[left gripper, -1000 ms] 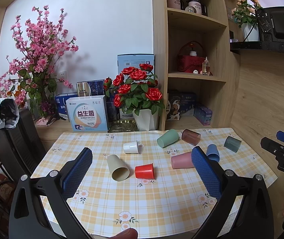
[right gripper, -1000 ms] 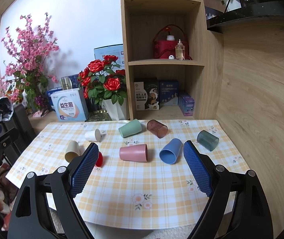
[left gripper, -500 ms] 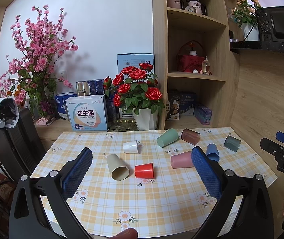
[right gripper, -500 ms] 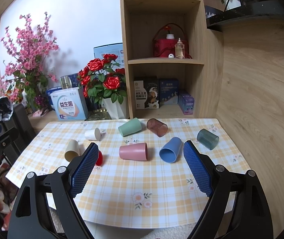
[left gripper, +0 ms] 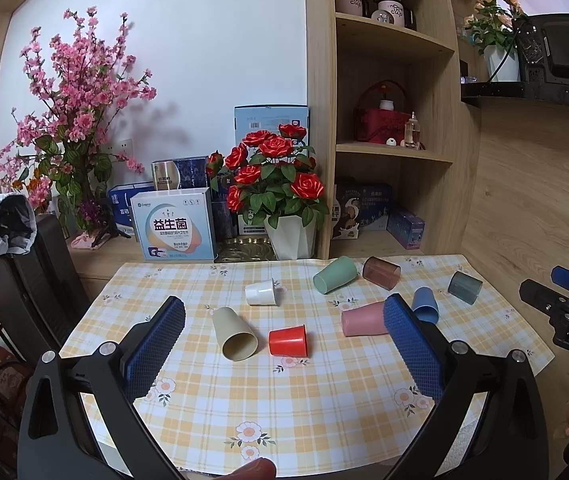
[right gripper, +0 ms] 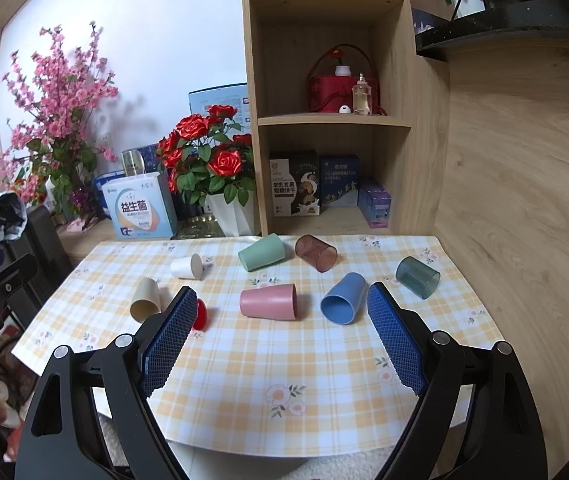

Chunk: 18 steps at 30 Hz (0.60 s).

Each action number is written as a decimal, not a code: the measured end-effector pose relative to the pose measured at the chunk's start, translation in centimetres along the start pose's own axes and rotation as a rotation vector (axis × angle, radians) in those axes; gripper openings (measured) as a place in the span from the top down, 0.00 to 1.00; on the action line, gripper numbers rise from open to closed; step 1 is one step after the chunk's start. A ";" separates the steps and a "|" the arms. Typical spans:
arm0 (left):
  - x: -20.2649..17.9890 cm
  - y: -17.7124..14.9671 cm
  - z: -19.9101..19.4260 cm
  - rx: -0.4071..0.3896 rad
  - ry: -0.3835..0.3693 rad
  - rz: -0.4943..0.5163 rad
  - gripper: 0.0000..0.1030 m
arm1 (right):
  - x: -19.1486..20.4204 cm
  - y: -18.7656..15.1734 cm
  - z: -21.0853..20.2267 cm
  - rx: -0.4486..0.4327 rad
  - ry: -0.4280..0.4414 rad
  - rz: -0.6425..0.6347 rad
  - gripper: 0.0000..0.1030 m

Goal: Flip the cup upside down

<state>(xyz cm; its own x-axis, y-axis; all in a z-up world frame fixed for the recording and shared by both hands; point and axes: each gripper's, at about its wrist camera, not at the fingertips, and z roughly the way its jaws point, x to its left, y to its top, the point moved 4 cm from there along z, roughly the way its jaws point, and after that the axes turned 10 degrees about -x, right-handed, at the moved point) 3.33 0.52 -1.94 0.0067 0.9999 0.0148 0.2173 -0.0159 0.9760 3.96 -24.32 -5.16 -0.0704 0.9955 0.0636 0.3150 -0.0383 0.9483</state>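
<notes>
The table (right gripper: 456, 316) wears a yellow checked flowered cloth; eight cups lie on their sides ahead of the tongs: beige (right gripper: 146, 300), red (left gripper: 288, 341), white (right gripper: 186, 267), green (right gripper: 262, 255), brown (right gripper: 316, 253), pink (right gripper: 269, 301), blue (right gripper: 343, 298), grey-teal (right gripper: 417, 277).

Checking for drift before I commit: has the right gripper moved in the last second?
Barely: the right gripper crept very slightly forward; pink cup sits marginally lower.
</notes>
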 end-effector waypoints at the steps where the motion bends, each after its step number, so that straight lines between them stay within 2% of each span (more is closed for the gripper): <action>1: 0.0 -0.1 0.0 0.002 0.000 -0.002 0.06 | 0.1 -0.1 0.1 0.002 0.000 -0.001 0.19; 8: -0.1 -2.1 1.5 0.047 0.006 -0.029 0.06 | -0.1 -0.2 1.0 0.033 -0.001 0.008 0.19; 18: 2.3 -4.3 5.2 0.139 0.060 -0.088 0.06 | -0.3 -1.6 4.9 0.122 0.036 0.020 0.19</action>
<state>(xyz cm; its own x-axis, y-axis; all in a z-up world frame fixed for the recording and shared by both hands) 7.51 2.90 -7.23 -0.0758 0.9957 -0.0524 0.3471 0.0756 0.9348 8.10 -24.12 -8.23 -0.0958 0.9908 0.0957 0.4295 -0.0456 0.9019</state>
